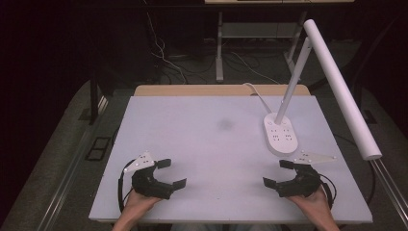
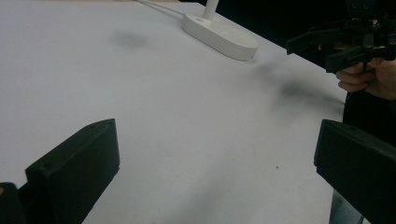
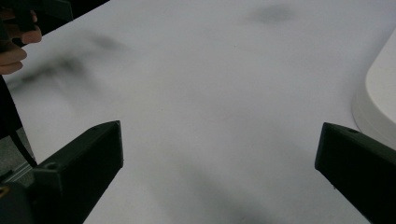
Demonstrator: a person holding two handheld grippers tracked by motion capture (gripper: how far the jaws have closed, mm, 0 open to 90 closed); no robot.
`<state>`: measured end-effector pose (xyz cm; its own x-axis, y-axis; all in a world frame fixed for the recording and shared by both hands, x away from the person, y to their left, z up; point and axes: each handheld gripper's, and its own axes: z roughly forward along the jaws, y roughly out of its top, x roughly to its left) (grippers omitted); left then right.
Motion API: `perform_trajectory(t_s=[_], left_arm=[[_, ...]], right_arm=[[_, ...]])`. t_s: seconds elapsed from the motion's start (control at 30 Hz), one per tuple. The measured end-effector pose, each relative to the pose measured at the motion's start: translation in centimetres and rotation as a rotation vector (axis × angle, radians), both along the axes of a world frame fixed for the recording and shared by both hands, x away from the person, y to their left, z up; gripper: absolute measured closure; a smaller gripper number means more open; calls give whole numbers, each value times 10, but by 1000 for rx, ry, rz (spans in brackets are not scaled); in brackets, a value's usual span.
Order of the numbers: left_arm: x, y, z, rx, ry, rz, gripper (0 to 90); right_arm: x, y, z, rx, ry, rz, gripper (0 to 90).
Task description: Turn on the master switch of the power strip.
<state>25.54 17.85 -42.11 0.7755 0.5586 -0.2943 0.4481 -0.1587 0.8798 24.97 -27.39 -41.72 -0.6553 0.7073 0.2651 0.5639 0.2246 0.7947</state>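
My left gripper [image 1: 172, 173] rests low over the near left part of the white table [image 1: 202, 144], held by a hand, with its black jaws spread wide and nothing between them. My right gripper [image 1: 278, 173] mirrors it at the near right, open and empty, just in front of the lamp base [image 1: 280, 134]. In the left gripper view its two jaws frame bare tabletop [image 2: 187, 130], and the right gripper [image 2: 348, 44] shows far off at the upper right. The right gripper view has its jaws wide over the white surface [image 3: 210, 116], with the lamp base [image 3: 380, 107] at the right edge.
A white desk lamp stands at the right of the table, its arm [image 1: 293, 79] slanting up and its long tube head [image 1: 341, 86] reaching out over the right edge. Its cord [image 1: 255, 91] runs off the far edge. A faint grey smudge [image 1: 225, 124] marks the table's middle.
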Motion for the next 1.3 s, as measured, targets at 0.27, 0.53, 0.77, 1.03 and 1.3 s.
perform_trajectory(t_s=[0.27,0.53,0.77,1.03,1.3], left_arm=[[0,0,-1,5,3,0,0],[0,0,-1,6,9,-6,0],[-1,-2,-1,9,8,-12,0],[-2,-5,-2,18,11,-22,0],[-4,-6,-3,20,17,-29,0]], right_arm=[[-1,-2,0,2,0,-5,5],[-1,-4,0,-3,7,-6,5],[-1,-4,0,-7,14,-4,5],[0,-3,-1,-22,25,8,5],[1,1,0,-40,25,16,5]])
